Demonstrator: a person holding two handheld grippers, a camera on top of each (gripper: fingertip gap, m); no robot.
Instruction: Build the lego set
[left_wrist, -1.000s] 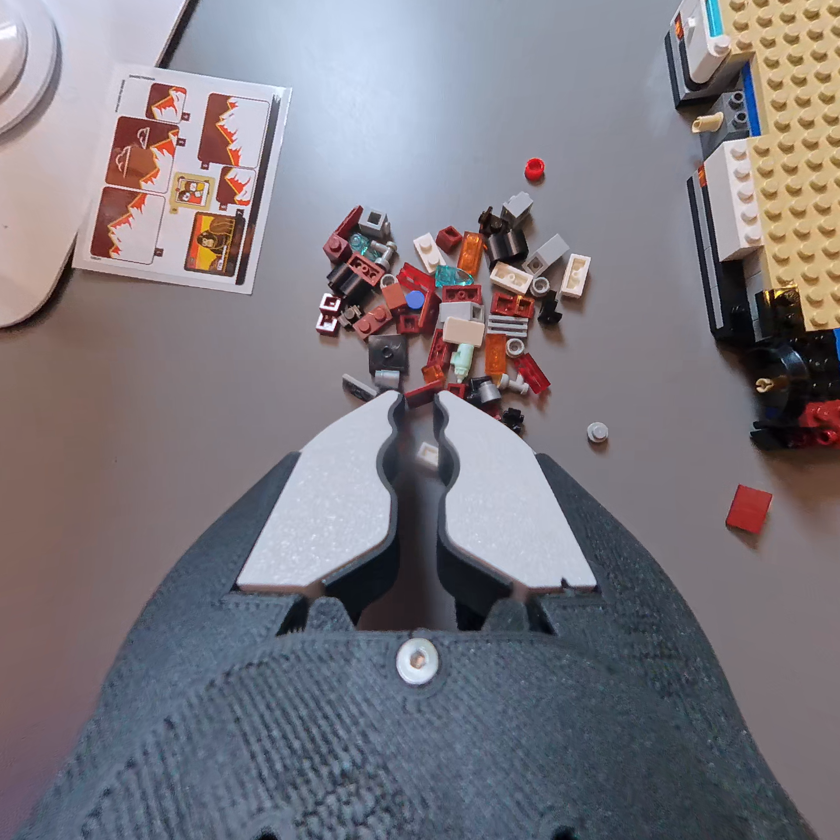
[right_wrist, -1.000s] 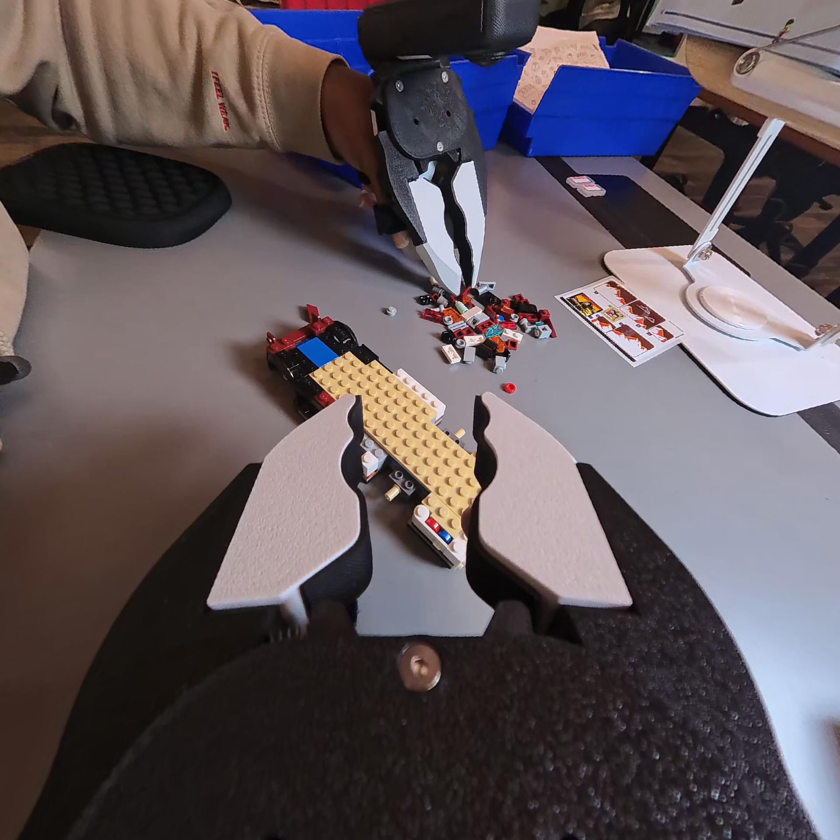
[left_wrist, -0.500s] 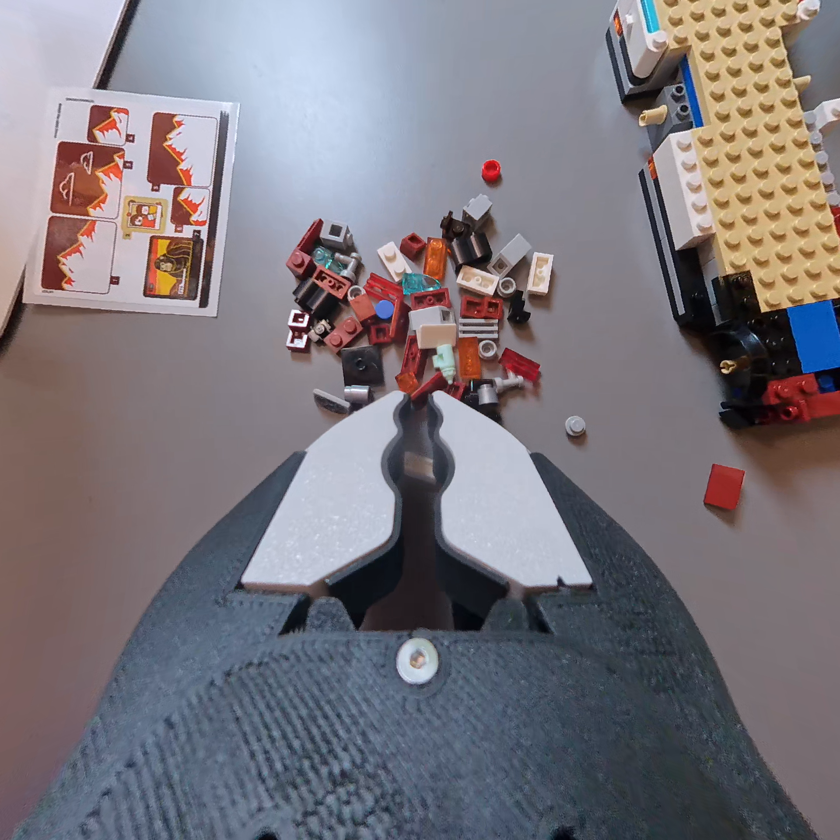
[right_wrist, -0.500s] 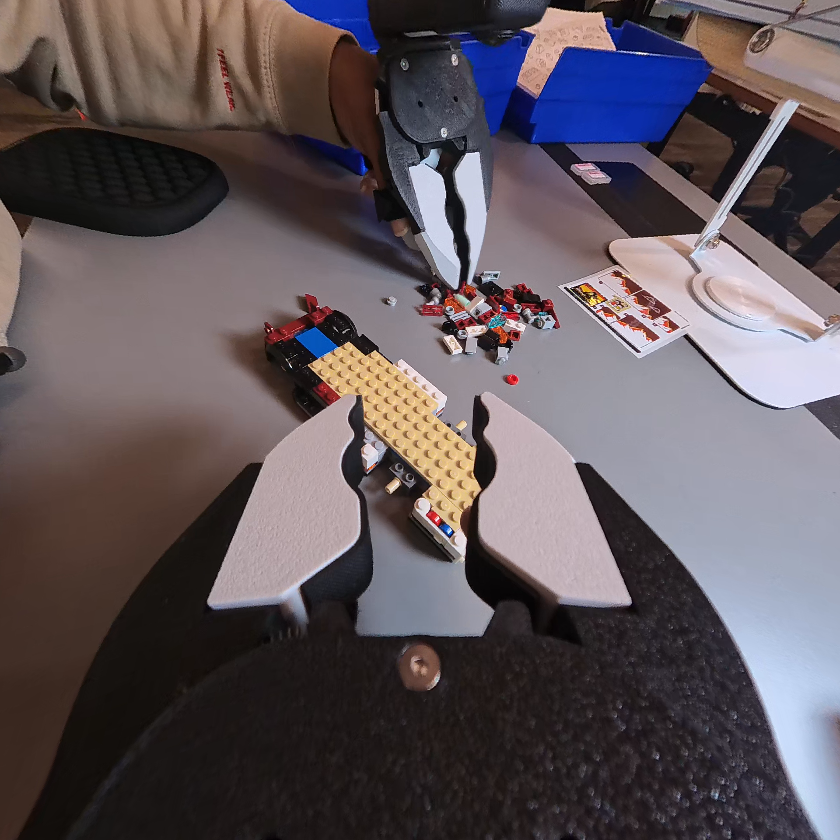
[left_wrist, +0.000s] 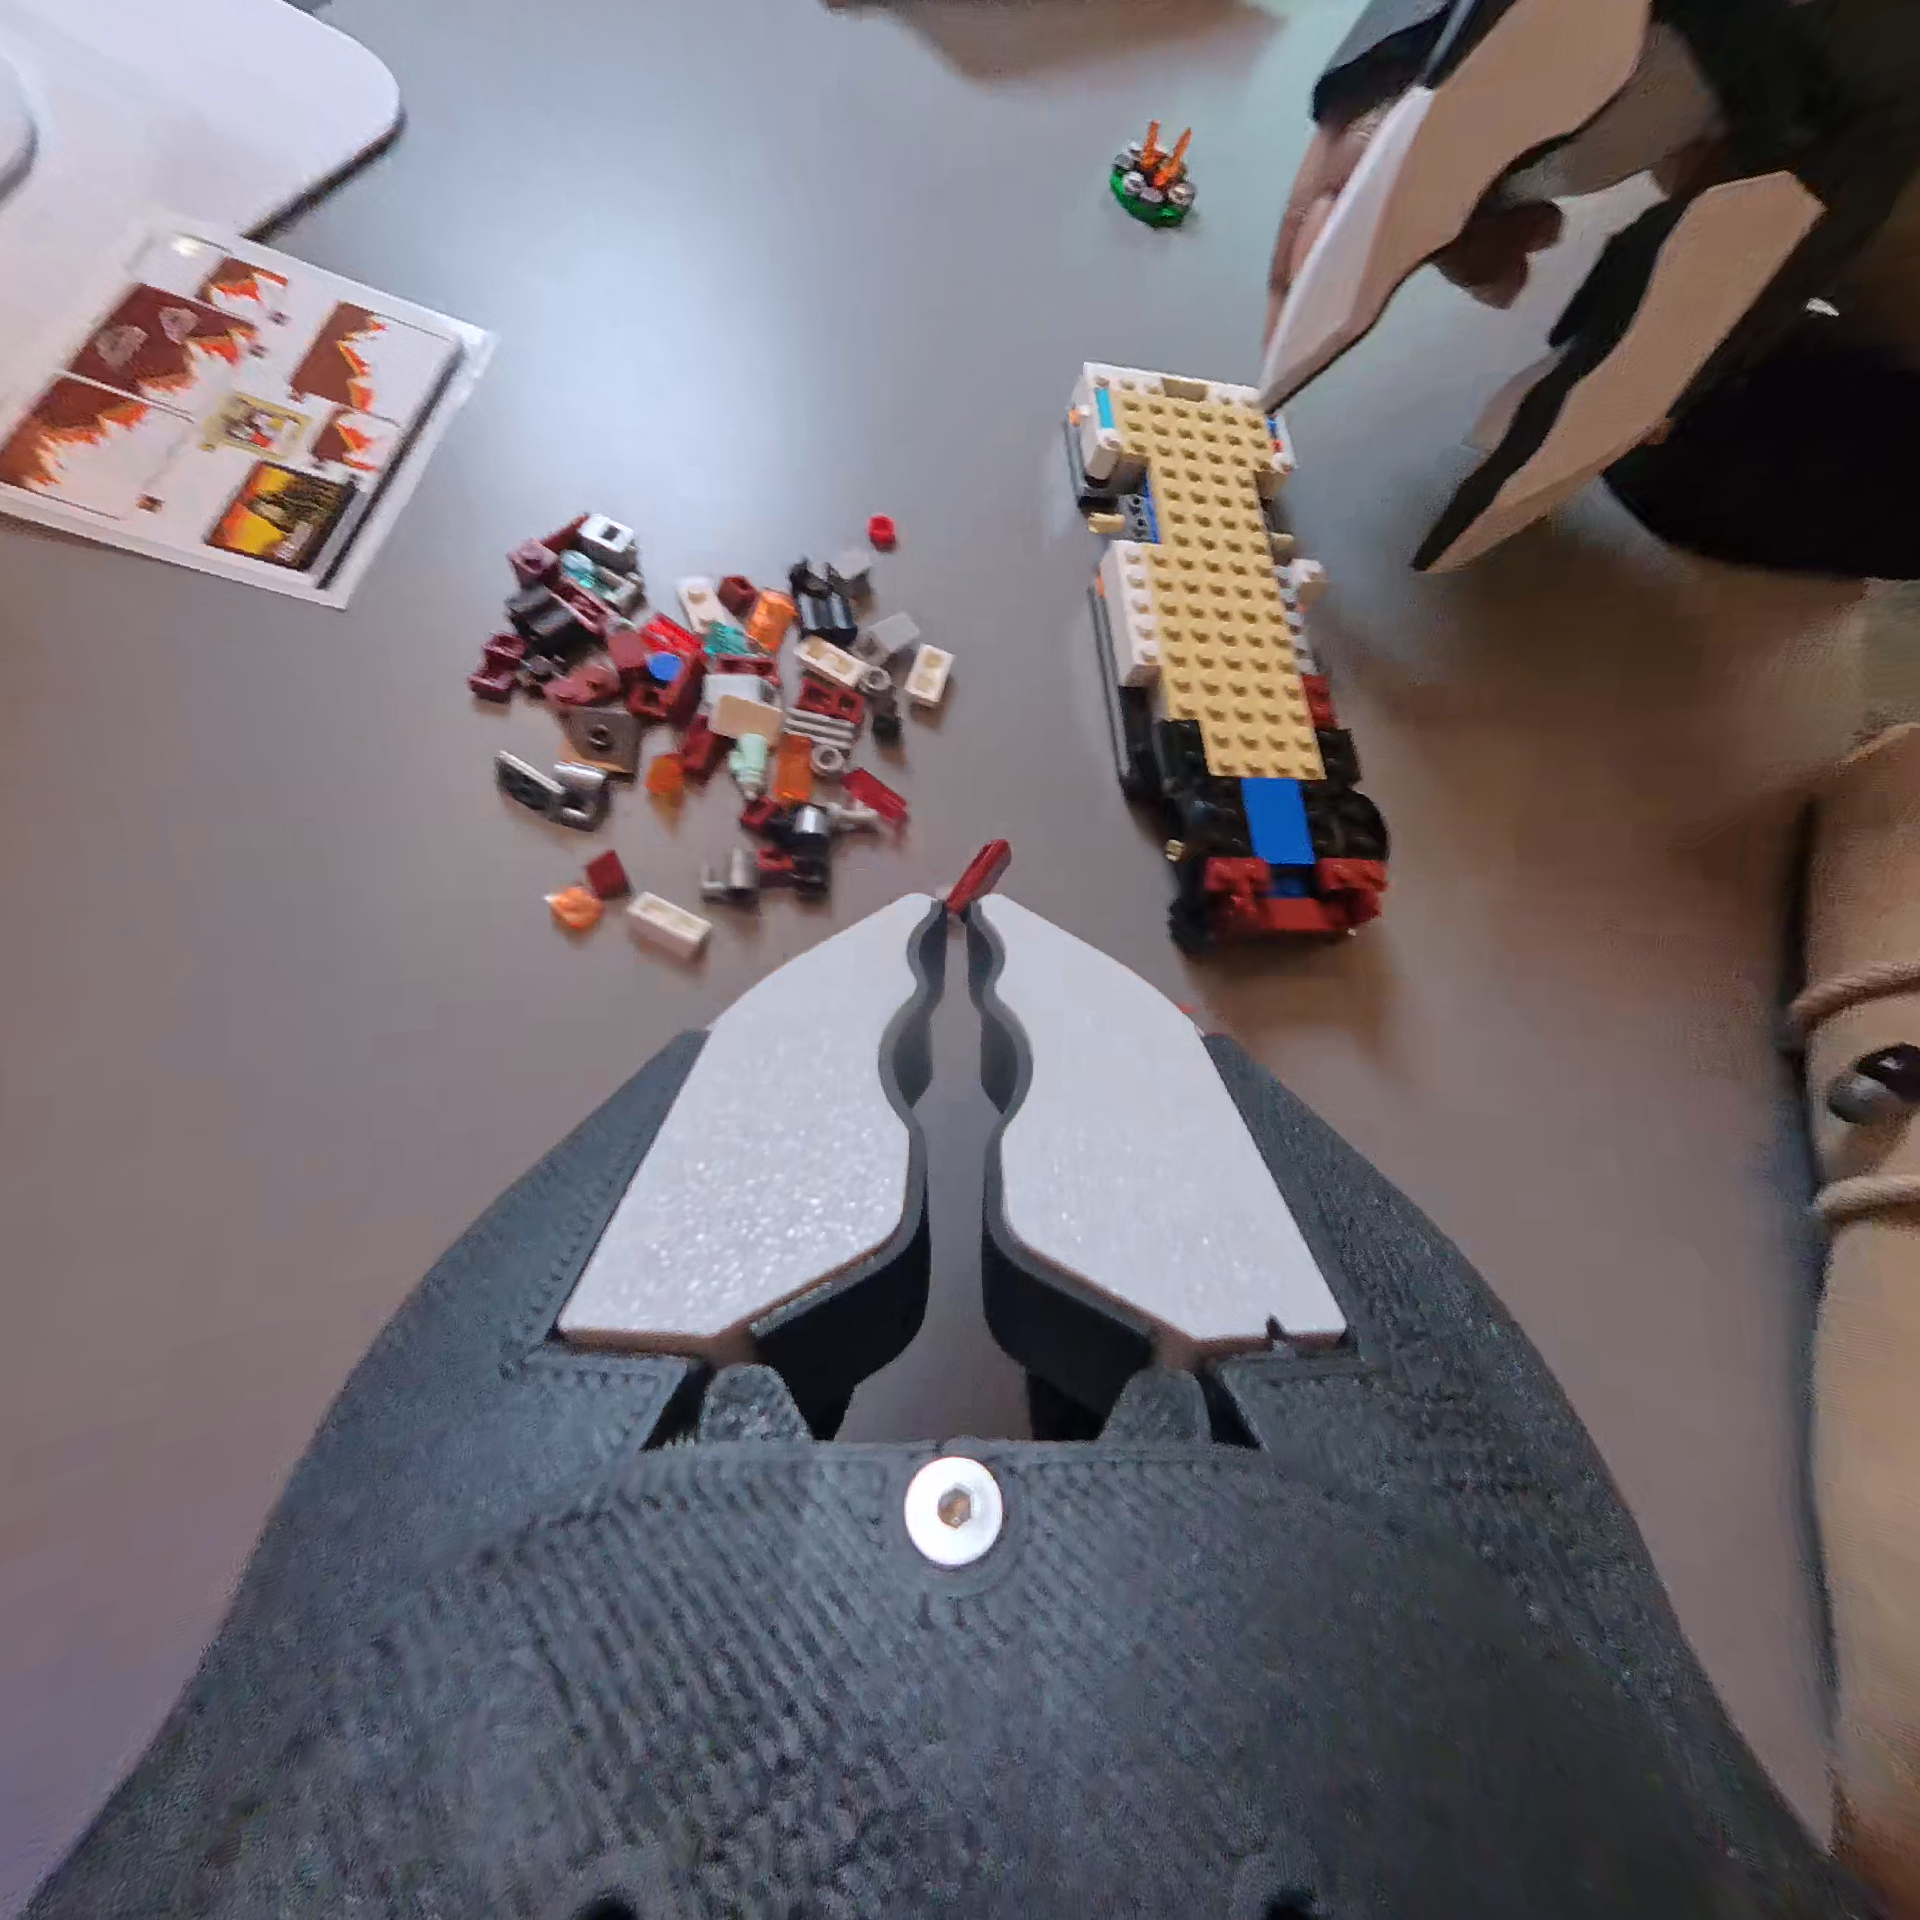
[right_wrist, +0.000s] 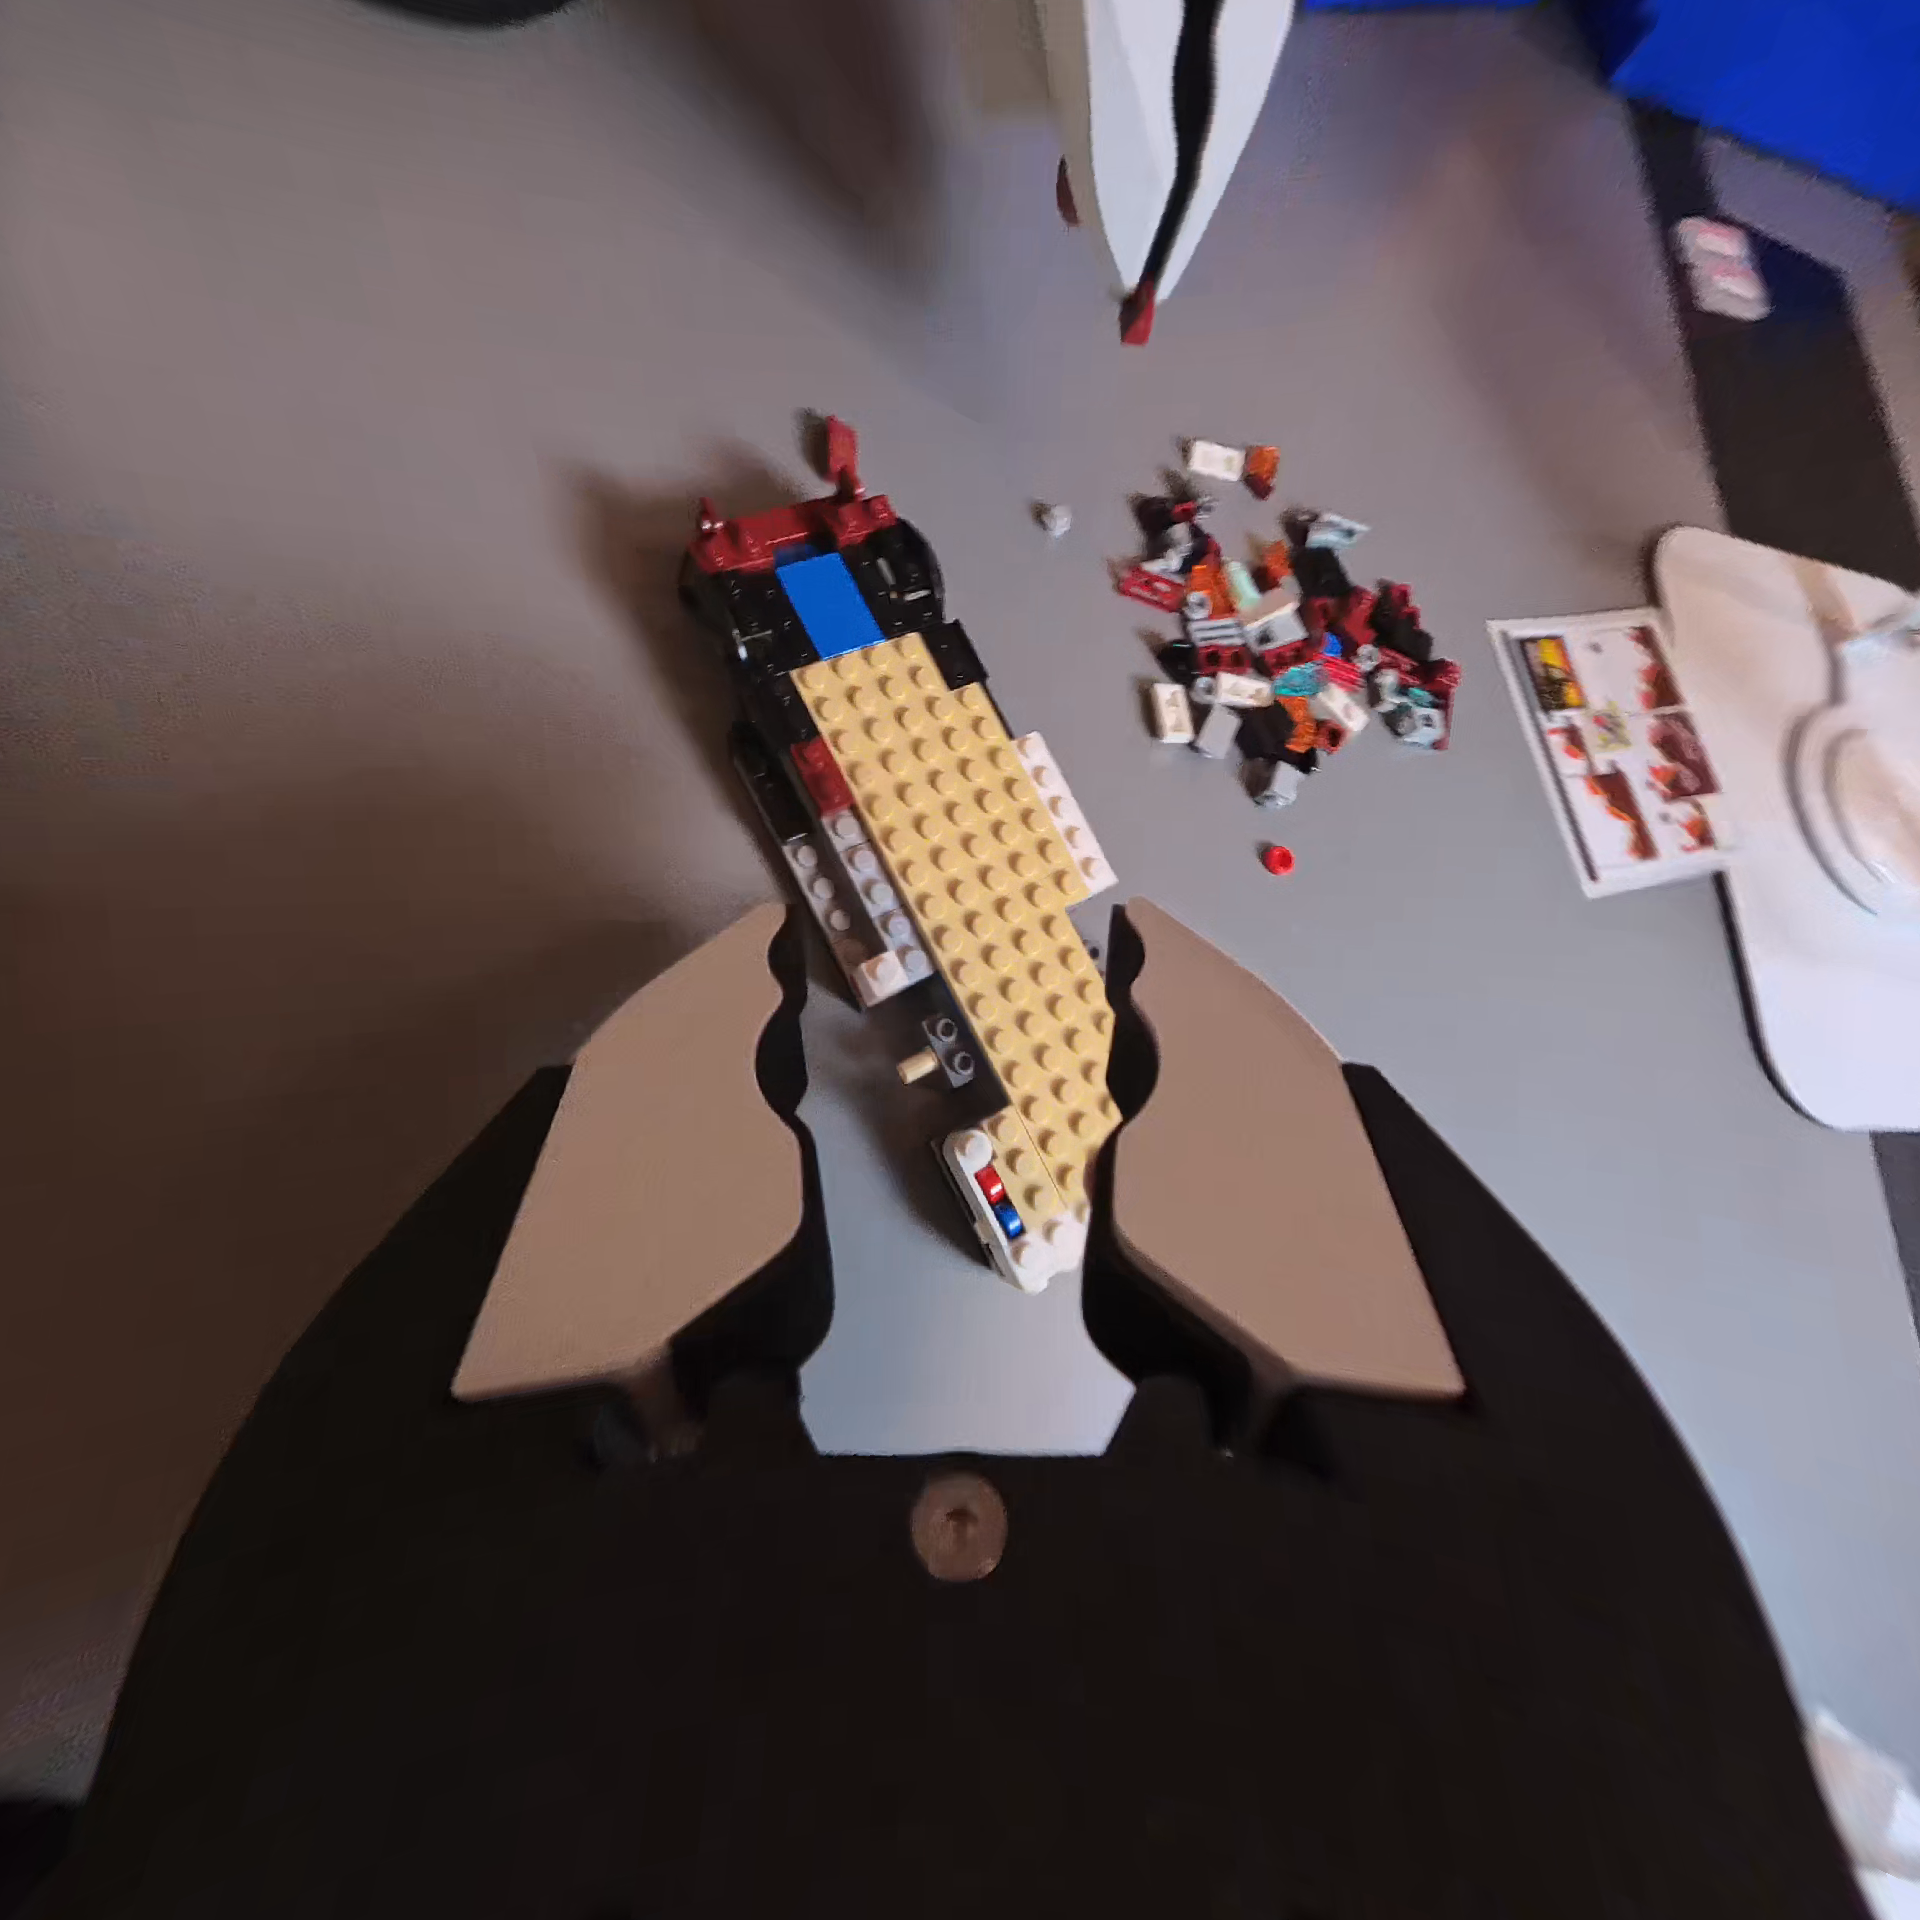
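The left gripper has its fingers nearly closed, pinching a small dark red piece that sticks out past the tips. It is lifted clear of the bench, between the pile of loose bricks and the dark red end of the brick model. The right wrist view shows the same piece hanging from those fingertips above the bench.

The right gripper has its fingers wide apart and grips nothing. The narrow end of the model, with its tan studded plate, lies on the bench between them; whether either finger touches it I cannot tell.

A single red round stud lies near the pile. A sticker sheet lies beyond the pile, beside a white stand base. A small green and orange brick build sits farther off. Blue bins stand at the far edge.
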